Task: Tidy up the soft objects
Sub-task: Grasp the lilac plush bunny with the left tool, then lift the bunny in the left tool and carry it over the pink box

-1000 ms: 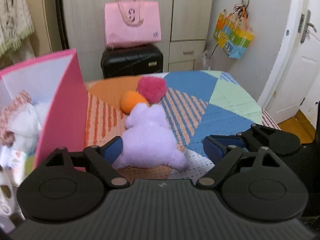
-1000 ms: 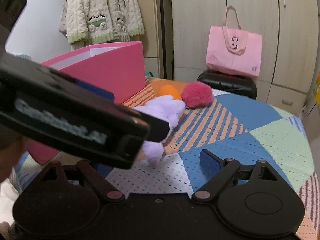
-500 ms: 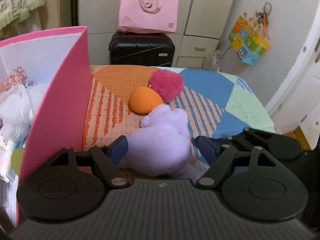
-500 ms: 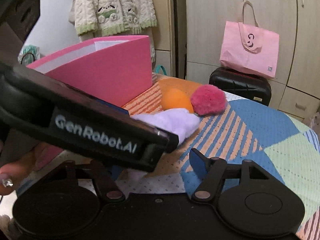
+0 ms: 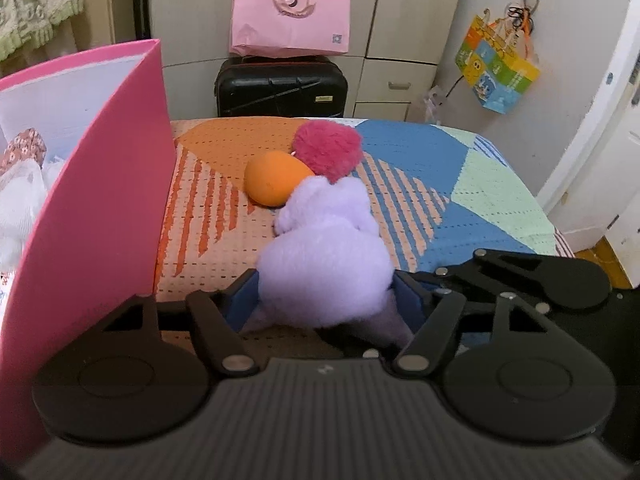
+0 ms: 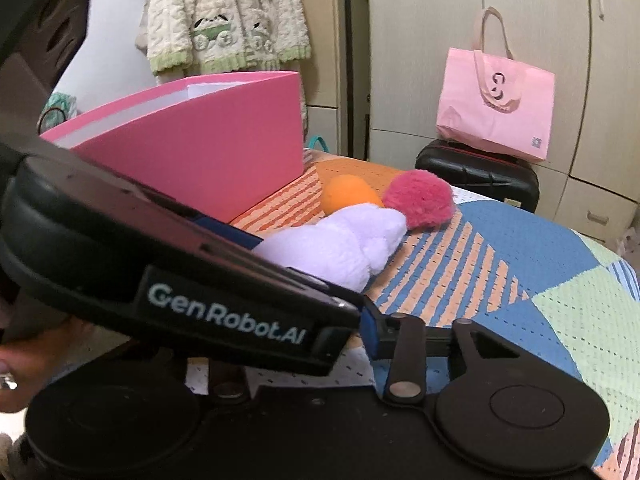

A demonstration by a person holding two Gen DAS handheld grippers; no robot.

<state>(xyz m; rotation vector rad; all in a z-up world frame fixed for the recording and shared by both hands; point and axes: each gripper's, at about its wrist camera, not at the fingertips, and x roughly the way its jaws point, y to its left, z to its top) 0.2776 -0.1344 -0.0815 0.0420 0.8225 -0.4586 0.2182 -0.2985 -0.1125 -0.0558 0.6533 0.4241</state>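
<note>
On the patterned bedspread (image 5: 500,200), the purple plush toy (image 5: 324,264) lies between the blue pads of the left gripper (image 5: 325,300), whose jaws are closing around its near end; both pads look to be touching the fur, so the squeeze seems to have begun. The right gripper (image 6: 360,332) sits just to the right of the left one, its jaws closing too, and nothing shows between them, though the left tool's body hides its left finger.

The grip lands on the plush's rounded rump and trailing limb, so the soft filling may bulge out and slip free on the lift. The toy's far end touches the orange ball (image 5: 272,178) and lies beside the magenta pompom (image 5: 327,150); dragging it could roll either away. The two tools are crowded and might knock together.

To the left stands the pink box (image 5: 112,184), open on top. Inside it are a white fluffy item (image 5: 20,200) and something with a brown floral print (image 5: 22,148); the rest is hidden.
</note>
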